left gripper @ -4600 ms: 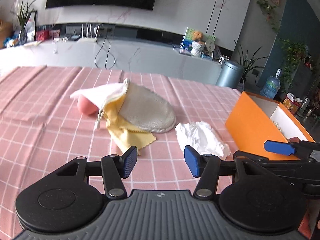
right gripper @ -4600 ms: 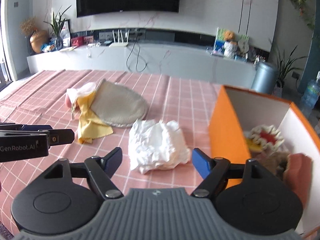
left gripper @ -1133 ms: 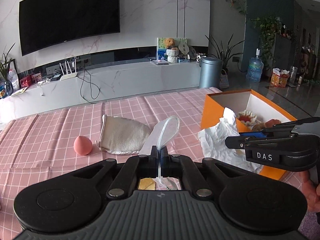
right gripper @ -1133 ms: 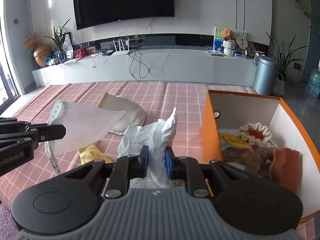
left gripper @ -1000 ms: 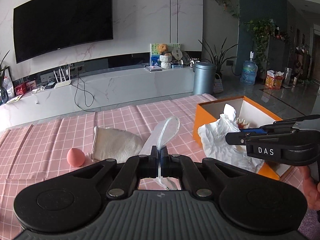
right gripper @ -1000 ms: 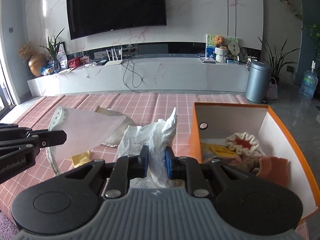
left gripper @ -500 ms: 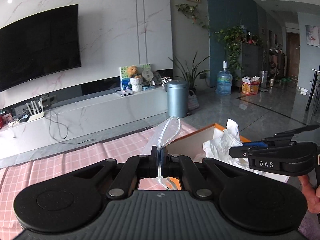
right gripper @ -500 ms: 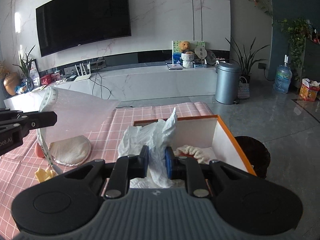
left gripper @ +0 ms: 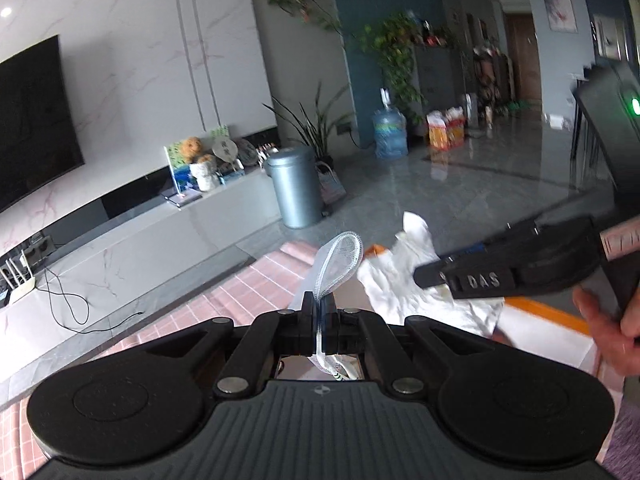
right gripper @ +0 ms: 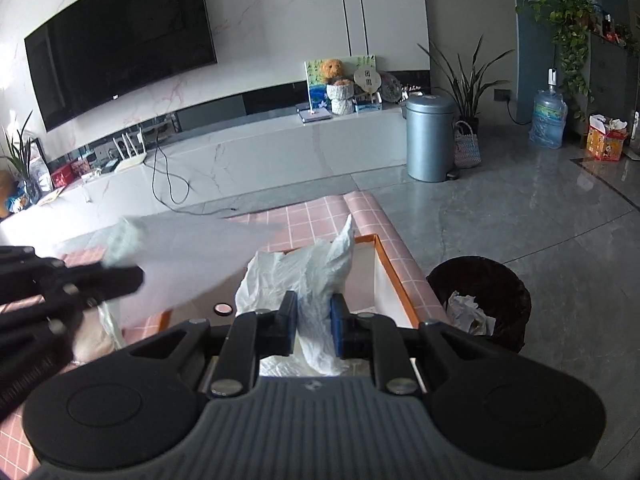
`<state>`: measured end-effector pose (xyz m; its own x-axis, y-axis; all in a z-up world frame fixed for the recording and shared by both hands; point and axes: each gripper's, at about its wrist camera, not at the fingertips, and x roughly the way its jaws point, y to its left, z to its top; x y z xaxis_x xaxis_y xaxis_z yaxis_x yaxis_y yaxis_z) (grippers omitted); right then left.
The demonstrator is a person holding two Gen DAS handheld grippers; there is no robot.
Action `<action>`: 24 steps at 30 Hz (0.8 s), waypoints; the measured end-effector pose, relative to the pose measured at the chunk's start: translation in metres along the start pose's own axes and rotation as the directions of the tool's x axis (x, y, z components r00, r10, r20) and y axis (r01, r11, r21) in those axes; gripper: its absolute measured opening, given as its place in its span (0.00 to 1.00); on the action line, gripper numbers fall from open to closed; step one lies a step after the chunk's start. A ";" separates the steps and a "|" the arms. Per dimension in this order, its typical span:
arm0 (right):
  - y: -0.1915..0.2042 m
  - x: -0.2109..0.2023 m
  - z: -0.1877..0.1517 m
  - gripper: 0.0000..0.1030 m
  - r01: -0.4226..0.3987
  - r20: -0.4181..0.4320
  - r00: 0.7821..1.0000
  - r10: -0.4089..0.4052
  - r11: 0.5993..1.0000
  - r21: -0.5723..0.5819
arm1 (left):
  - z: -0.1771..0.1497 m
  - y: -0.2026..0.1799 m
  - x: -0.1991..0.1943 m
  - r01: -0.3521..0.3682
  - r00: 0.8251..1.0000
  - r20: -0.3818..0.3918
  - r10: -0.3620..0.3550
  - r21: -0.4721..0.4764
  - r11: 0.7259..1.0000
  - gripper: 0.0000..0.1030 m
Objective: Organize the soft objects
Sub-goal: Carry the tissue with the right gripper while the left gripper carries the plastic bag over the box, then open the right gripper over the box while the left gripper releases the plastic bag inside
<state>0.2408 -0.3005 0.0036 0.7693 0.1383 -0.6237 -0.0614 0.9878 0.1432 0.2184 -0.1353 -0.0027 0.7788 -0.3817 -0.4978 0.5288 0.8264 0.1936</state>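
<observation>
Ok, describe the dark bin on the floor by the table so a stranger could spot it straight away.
Find the pink checked table with the orange box at its corner. On the grey floor just past that corner stands the black wastebasket, crumpled white paper inside. Unlike the tall lidded silver bin by the wall, it is low, dark and open.

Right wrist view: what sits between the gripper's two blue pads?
The crumpled white tissue, pinched between the right gripper's pads, above the orange box.

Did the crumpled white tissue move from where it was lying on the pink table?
Yes. The tissue is up off the tablecloth, pinched in the right gripper, and carried rightward over the orange box.
</observation>
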 end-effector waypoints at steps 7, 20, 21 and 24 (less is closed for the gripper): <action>-0.014 0.047 -0.005 0.15 0.013 -0.064 0.998 -0.015 0.999 -0.033 | -0.022 -0.013 0.040 0.039 0.990 -0.135 -0.034 0.036 0.999 0.02; -0.007 0.087 -0.020 0.24 0.097 -0.154 0.981 -0.121 0.983 -0.158 | -0.026 -0.009 0.070 0.114 0.944 -0.305 -0.127 -0.059 0.992 0.07; -0.006 0.086 -0.019 0.28 0.102 -0.146 0.981 -0.127 0.980 -0.168 | -0.025 -0.008 0.070 0.118 0.941 -0.310 -0.136 -0.075 0.990 0.10; -0.005 0.077 -0.017 0.39 0.114 -0.122 0.983 -0.138 0.976 -0.184 | -0.023 -0.004 0.064 0.127 0.942 -0.297 -0.155 -0.114 0.985 0.17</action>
<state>0.2890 -0.2934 -0.0581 0.6868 0.0080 -0.7268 -0.0891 0.9933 -0.0732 0.2581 -0.1532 -0.0547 0.5512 -0.3650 -0.7503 0.5814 0.8130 0.0316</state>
